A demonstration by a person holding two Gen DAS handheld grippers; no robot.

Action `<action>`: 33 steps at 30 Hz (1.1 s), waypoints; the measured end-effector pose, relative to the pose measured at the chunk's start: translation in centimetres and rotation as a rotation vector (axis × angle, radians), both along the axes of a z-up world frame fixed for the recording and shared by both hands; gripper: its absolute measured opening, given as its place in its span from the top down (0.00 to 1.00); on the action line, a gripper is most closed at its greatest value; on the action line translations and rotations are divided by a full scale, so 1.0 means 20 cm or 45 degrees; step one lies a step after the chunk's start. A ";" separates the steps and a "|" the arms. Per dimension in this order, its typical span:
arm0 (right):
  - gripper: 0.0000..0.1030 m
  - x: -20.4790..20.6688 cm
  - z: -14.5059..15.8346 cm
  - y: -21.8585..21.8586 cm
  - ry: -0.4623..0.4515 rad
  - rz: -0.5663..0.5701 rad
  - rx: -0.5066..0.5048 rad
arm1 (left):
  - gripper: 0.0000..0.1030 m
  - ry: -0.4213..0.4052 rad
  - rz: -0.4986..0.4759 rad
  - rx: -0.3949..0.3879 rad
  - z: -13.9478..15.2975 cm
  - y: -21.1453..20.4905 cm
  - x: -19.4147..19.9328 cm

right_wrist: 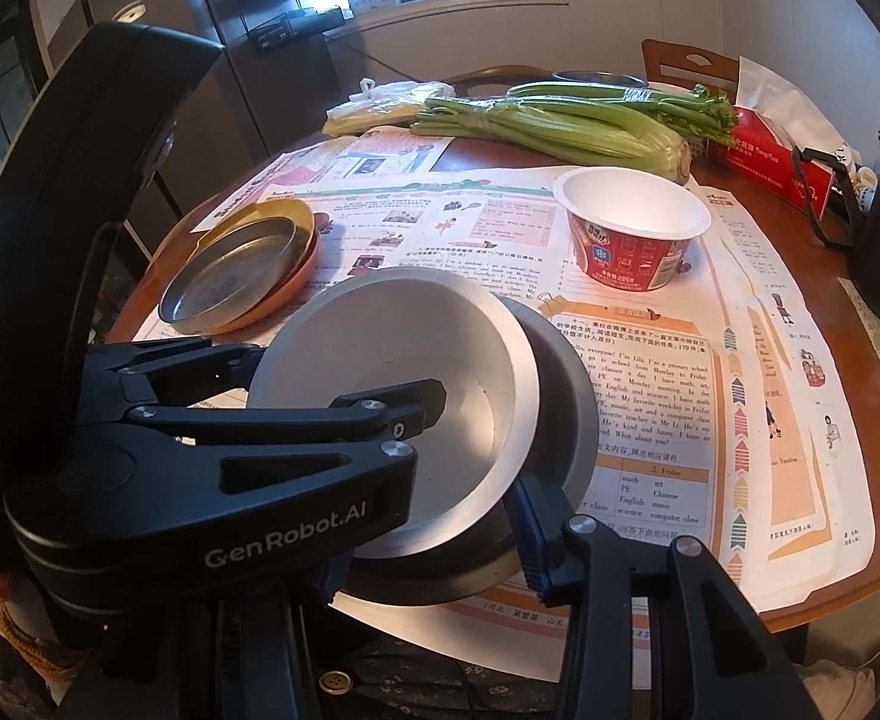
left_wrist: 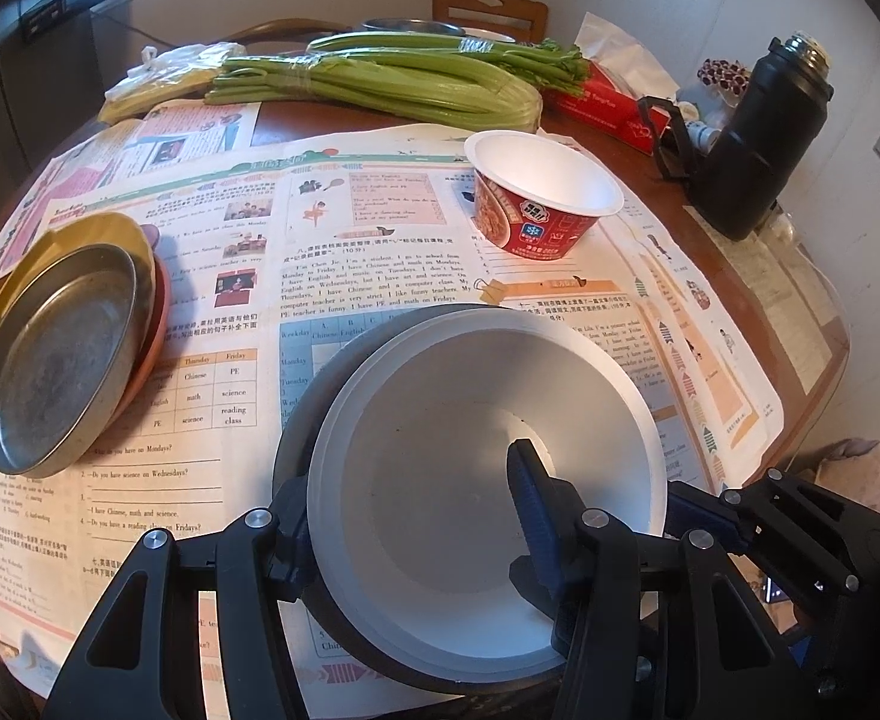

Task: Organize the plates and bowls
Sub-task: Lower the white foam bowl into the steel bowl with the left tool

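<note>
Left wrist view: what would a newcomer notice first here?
The white bowl nested in a grey bowl at the near edge, gripped by the left gripper. Behind it stands a red instant-noodle cup; at left, stacked metal plates on newspaper.

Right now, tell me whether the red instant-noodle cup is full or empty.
Empty. The red instant-noodle cup stands upright on the newspaper, and both wrist views show only its bare white inside, with no lid on it.
</note>
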State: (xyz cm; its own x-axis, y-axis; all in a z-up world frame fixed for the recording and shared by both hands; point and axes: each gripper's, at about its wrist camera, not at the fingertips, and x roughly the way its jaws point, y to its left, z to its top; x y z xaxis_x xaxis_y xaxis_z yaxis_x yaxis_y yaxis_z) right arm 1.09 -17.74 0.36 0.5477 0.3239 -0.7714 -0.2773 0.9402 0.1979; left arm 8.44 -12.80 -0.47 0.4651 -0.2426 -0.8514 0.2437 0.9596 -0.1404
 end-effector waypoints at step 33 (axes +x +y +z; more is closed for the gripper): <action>0.56 0.01 0.05 -0.15 -0.047 -0.096 -0.012 | 0.44 -0.050 -0.035 -0.043 0.08 0.00 -0.01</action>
